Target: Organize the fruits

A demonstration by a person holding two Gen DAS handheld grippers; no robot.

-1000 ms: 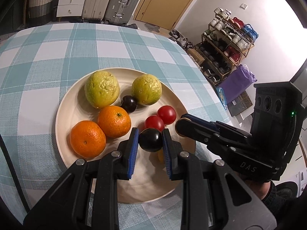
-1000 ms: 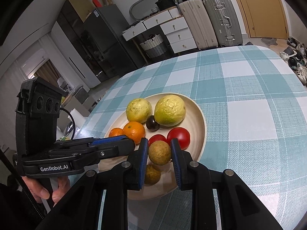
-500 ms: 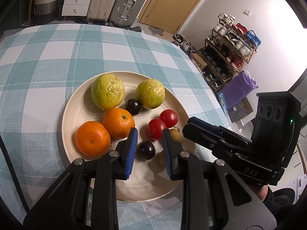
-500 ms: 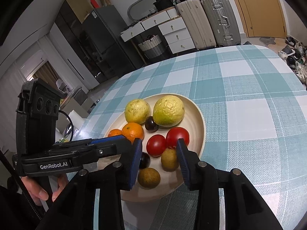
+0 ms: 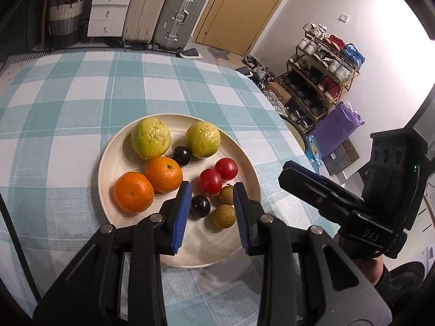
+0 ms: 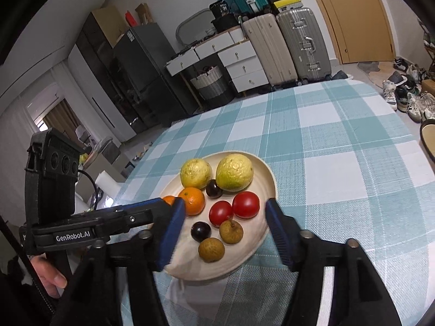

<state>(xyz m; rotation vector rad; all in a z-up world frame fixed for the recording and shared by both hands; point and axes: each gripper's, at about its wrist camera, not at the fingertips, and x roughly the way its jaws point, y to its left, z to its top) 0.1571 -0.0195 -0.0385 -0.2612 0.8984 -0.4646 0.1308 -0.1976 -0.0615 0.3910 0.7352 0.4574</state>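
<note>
A cream plate (image 5: 119, 146) (image 6: 267, 174) on the checked tablecloth holds two yellow-green guavas (image 5: 151, 138), two oranges (image 5: 133, 191), two red tomatoes (image 5: 210, 180), two dark plums (image 5: 199, 206) (image 6: 201, 231) and two brown longans (image 5: 223, 216) (image 6: 231, 231). My left gripper (image 5: 210, 217) is open and empty, raised above the near plum and longans. My right gripper (image 6: 225, 233) is open wide and empty, raised above the same fruits; it also shows in the left wrist view (image 5: 320, 190).
The round table (image 5: 81, 89) drops off close behind the plate on the right. A shoe rack (image 5: 320, 62) and a purple bag (image 5: 337, 127) stand beyond. Suitcases (image 6: 285, 46), drawers and a basket stand at the far wall.
Both grippers opened, releasing a dark plum and a brown longan onto the plate, then drew back and up from it. The right jaws have spread widest.
</note>
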